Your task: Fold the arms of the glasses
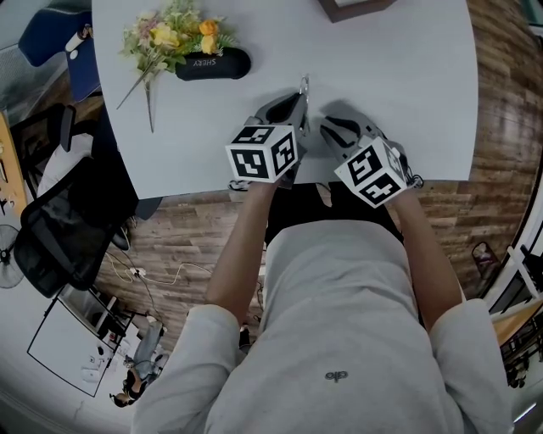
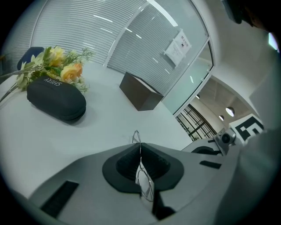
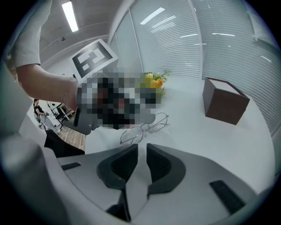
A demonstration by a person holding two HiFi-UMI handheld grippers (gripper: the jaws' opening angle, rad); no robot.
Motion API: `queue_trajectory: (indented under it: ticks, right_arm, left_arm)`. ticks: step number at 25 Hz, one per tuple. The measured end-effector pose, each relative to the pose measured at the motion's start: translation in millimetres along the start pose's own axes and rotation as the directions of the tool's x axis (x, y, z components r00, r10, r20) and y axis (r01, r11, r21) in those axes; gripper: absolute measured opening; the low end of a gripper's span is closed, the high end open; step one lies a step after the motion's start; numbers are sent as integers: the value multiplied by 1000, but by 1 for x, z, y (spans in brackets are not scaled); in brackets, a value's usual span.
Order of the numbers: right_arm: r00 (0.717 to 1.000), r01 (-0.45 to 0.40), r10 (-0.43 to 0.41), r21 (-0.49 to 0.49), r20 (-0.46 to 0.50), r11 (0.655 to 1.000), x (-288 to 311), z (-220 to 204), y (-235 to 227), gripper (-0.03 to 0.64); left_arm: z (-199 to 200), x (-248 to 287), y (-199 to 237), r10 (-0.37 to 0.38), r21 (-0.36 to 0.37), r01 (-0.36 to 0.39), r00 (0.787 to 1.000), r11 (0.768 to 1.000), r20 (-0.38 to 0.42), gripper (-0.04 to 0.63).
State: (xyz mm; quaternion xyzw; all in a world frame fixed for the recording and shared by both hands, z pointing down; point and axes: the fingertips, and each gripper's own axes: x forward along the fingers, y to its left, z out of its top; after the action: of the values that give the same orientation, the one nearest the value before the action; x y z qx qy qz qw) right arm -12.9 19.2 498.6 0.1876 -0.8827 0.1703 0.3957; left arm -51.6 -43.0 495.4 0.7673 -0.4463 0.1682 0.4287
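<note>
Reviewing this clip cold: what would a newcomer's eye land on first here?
Two grippers with marker cubes meet near the front edge of the white table. The left gripper is shut on thin wire glasses, and the right gripper is open and empty, facing them. Farther back, yellow and orange flowers lie against a black case at the left, and a brown box stands at the far edge.

flower bunch against black case on white table; brown box at far edge
</note>
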Motion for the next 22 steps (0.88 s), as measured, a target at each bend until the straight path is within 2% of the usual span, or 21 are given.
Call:
queue_trajectory:
  ticks: [6, 22]
  right_arm:
    - [999, 36, -37, 42, 9, 998, -14, -11, -16, 67]
    - [998, 47, -49, 66, 39, 997, -36, -24, -31, 67]
  left_arm:
    - [-2, 4, -6, 21, -2, -21, 1000, 1000, -5, 21]
    - [-7, 22, -27, 35, -1, -35, 999, 999, -9, 23]
